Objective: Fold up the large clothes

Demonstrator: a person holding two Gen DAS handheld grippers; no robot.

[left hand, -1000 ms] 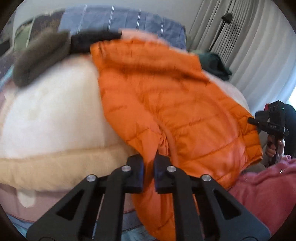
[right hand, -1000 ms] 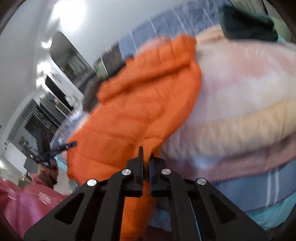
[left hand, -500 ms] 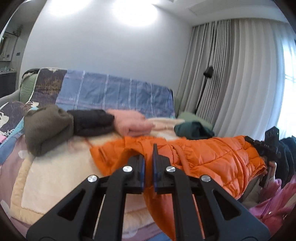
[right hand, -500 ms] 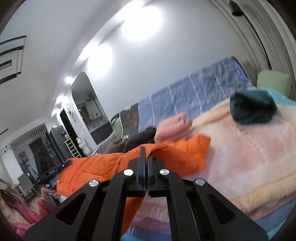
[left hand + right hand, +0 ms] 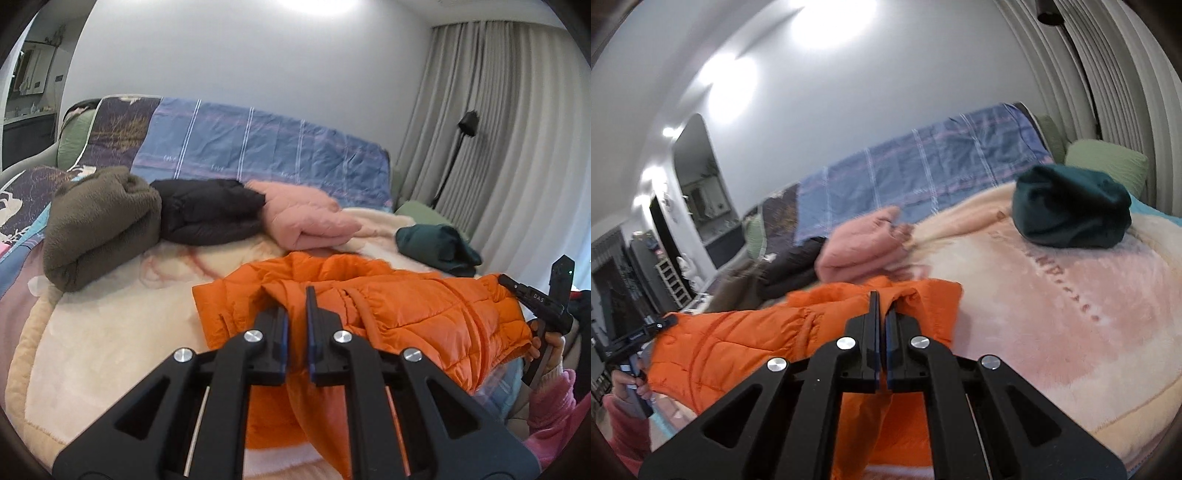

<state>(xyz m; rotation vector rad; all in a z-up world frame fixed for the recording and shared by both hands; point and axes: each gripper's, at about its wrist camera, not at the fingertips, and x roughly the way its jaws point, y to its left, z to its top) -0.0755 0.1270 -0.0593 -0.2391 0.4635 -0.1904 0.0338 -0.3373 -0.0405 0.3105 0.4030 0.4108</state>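
Note:
An orange puffer jacket [image 5: 413, 317] lies bunched near the front edge of the cream blanket [image 5: 110, 332] on the bed. My left gripper [image 5: 297, 310] is shut on a fold of its orange fabric. My right gripper [image 5: 881, 317] is shut on the jacket [image 5: 738, 343] at its other end, with fabric pinched between the fingers. Part of the jacket hangs down below both grippers. The right gripper also shows in the left wrist view [image 5: 532, 299], at the jacket's far right edge.
Folded clothes sit at the back of the bed: an olive fleece [image 5: 99, 225], a black jacket [image 5: 207, 214], a pink one [image 5: 306, 218] and a dark green bundle [image 5: 436, 247]. A floor lamp [image 5: 465, 125] and curtains stand at the right.
Both grippers have lifted the jacket's near edge and carried it forward over the jacket. It lay flat and spread out before; now it is doubled over and bunched.

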